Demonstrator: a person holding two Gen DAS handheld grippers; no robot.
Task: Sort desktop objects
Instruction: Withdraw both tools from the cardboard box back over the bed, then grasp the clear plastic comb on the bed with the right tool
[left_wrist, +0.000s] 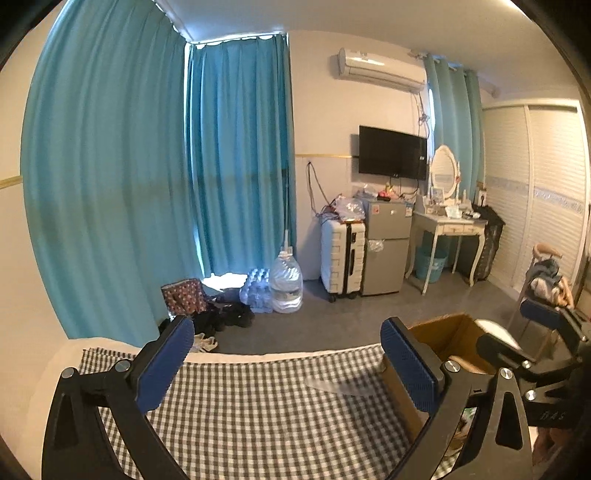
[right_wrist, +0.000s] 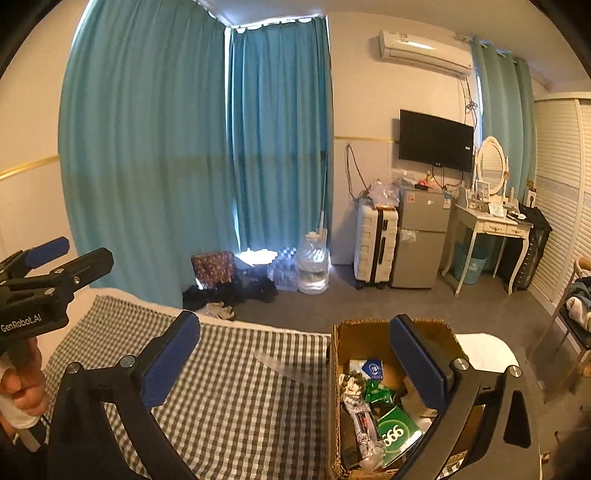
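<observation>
A cardboard box (right_wrist: 341, 369) stands at the right end of the checkered cloth (right_wrist: 240, 398) and holds several sorted items, among them a green packet (right_wrist: 397, 428) and a foil wrapper (right_wrist: 360, 413). The box also shows in the left wrist view (left_wrist: 443, 336). A clear plastic strip (right_wrist: 284, 367) lies on the cloth next to the box; it also shows in the left wrist view (left_wrist: 340, 387). My right gripper (right_wrist: 295, 365) is open and empty above the box's left edge. My left gripper (left_wrist: 288, 369) is open and empty over the cloth (left_wrist: 258, 417).
Beyond the cloth's far edge the floor holds shoes (right_wrist: 221, 310), water bottles (right_wrist: 314, 269), a suitcase (right_wrist: 375, 247) and a small fridge (right_wrist: 421, 240). A white stool top (right_wrist: 487, 350) sits behind the box. A chair with clothes (left_wrist: 546, 291) is at right.
</observation>
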